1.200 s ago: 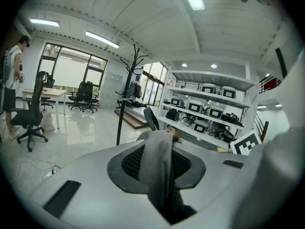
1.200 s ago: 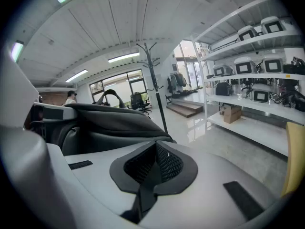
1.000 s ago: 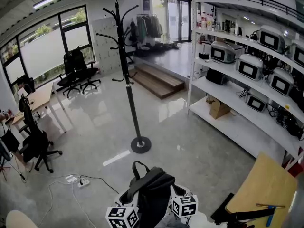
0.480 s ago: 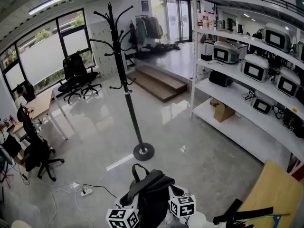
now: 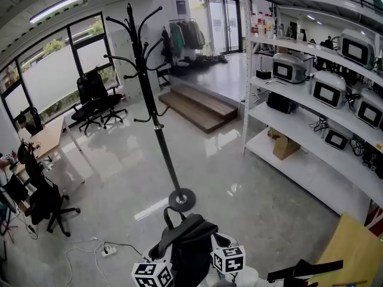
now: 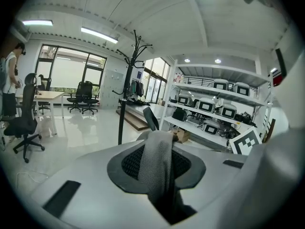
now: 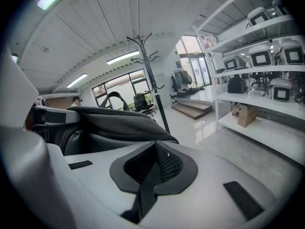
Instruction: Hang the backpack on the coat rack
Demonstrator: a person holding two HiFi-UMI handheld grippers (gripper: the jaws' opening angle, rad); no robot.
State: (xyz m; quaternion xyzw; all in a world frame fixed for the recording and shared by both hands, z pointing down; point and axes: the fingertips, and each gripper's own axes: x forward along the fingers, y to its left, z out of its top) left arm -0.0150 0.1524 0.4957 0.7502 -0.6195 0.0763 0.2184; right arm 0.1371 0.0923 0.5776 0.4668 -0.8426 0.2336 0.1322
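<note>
A dark grey backpack hangs low in the head view between my two grippers, its top handle loop pointing toward the rack. My left gripper is shut on a grey mesh shoulder strap. My right gripper is shut on a black strap, and the backpack body fills the space to its left. The black coat rack stands straight ahead on a round base, its curved hooks high up. It also shows as the coat rack and coat rack beyond the jaws, apart from the backpack.
White shelves with appliances line the right. A wooden table sits at lower right. Office chairs and a desk stand left, where a person is. A power strip with cable lies on the floor. Wooden steps lie beyond.
The coat rack has drawn closer and its base has slid down toward the backpack. Both grippers carry the backpack forward, their hold unchanged.
</note>
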